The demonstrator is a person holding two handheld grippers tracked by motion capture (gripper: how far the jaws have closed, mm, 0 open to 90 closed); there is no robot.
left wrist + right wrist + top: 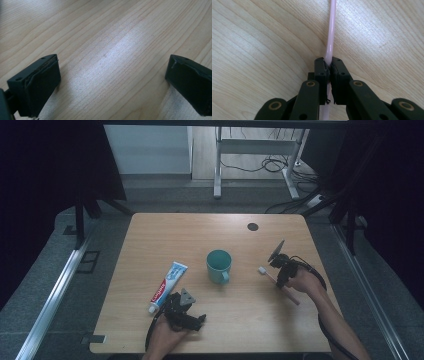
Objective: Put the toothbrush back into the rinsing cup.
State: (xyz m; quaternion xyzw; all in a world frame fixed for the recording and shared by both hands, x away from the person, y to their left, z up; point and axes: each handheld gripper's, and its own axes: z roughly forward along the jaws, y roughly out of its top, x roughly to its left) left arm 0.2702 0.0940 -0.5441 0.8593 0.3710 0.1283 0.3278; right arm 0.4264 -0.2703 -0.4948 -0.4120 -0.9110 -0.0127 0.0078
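On the table (pixel 150 240), the mug (pixel 219 265) stands near the middle. The toothpaste tube (pixel 167 286) lies to its left, slightly nearer. The toothbrush (pixel 277 284) lies to the mug's right, pinched in the right gripper (pixel 280 270), its head toward the mug. The left gripper (pixel 192 319) sits at the near edge, just beside the tube's near end. A round cap (pixel 252 226) sits at the far edge.

A light wooden worktop (pixel 215 227) stands on grey carpet floor (pixel 45 270). Dark curtains (pixel 50 165) hang at both sides. Behind it, a white desk frame (pixel 255 150) stands over loose black cables (pixel 272 165).
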